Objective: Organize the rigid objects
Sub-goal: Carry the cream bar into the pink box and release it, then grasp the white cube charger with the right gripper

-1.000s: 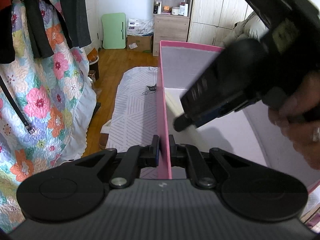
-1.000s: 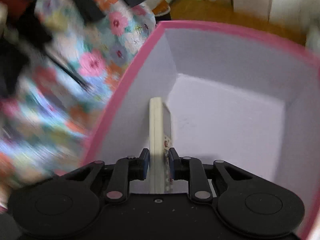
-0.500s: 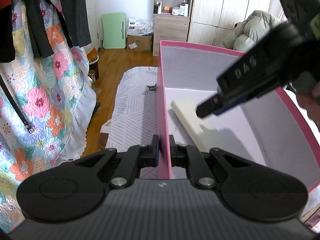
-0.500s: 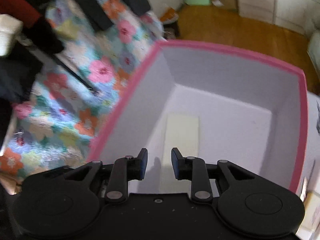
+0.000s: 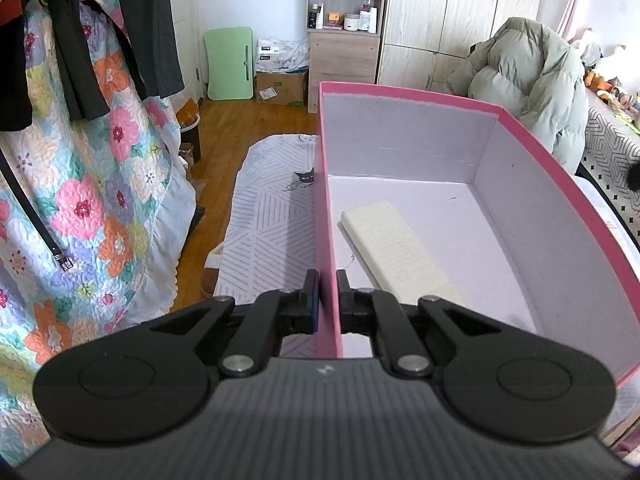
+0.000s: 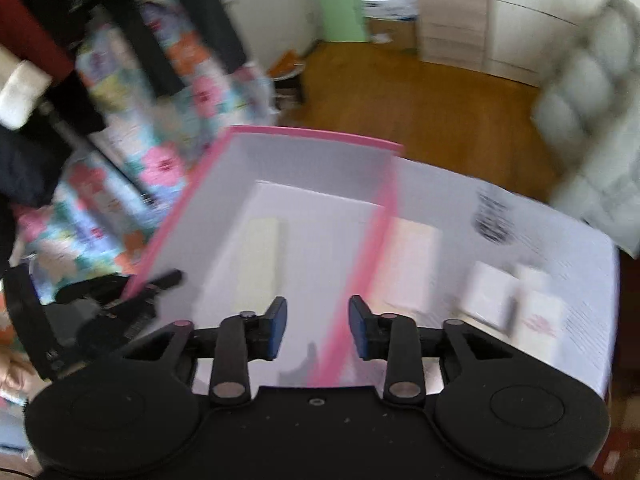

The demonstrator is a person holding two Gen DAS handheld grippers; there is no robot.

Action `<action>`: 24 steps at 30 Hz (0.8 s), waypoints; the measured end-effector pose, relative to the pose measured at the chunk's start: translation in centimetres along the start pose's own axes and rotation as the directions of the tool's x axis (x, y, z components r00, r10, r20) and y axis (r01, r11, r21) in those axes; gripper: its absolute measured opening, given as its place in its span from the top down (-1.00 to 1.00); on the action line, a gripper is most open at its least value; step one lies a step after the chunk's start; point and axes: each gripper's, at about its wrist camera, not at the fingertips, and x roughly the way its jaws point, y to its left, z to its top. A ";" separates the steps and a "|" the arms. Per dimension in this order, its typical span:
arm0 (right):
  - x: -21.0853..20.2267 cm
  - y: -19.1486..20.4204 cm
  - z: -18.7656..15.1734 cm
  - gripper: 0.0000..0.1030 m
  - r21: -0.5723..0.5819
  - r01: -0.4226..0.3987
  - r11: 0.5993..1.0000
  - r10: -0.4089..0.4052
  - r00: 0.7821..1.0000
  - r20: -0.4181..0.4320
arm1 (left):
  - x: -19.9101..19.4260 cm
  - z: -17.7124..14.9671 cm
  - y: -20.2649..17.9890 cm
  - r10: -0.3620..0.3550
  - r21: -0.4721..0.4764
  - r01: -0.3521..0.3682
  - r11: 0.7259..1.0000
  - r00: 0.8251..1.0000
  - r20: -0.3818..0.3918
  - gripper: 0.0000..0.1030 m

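Observation:
A pink box (image 5: 532, 140) with a pale lilac inside stands on the bed. My left gripper (image 5: 327, 296) is shut on the box's left wall near the front corner. A flat cream slab (image 5: 394, 246) lies on the box floor, close to that wall. In the blurred right wrist view my right gripper (image 6: 318, 328) hangs above the pink box (image 6: 312, 136), its jaws opening with nothing between them. The cream slab (image 6: 260, 256) lies below it, and the left gripper's dark body shows at the box's left rim. Several small white boxes (image 6: 488, 296) lie on the bedcover right of the box.
A flowered quilt (image 5: 80, 184) and dark clothes hang at the left. The patterned bedcover (image 5: 268, 216) lies under the box. A grey-green padded jacket (image 5: 532, 80) is heaped at the right. Wooden floor, a shelf unit (image 5: 344, 36) and wardrobes lie beyond.
My right gripper let go of the cream slab, which now lies flat in the box. It rose and drew back to the right, out of the left wrist view, its jaws spreading. The left gripper kept still.

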 end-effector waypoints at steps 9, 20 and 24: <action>5.4 -7.7 -5.5 -0.04 0.152 0.151 0.977 -0.122 0.975 -0.185 | -0.6 0.1 -0.3 0.015 0.005 -0.015 1.000 1.000 0.015 0.90; 9.5 -9.1 -6.2 -0.34 0.227 0.201 0.953 -0.149 0.962 -0.227 | -0.7 0.0 -0.3 0.022 0.012 -0.022 1.000 1.000 0.015 0.91; 11.1 -9.4 -6.4 -0.49 0.249 0.217 0.944 -0.160 0.960 -0.229 | -0.6 -0.1 -0.4 0.025 0.021 -0.026 0.999 1.000 0.015 0.91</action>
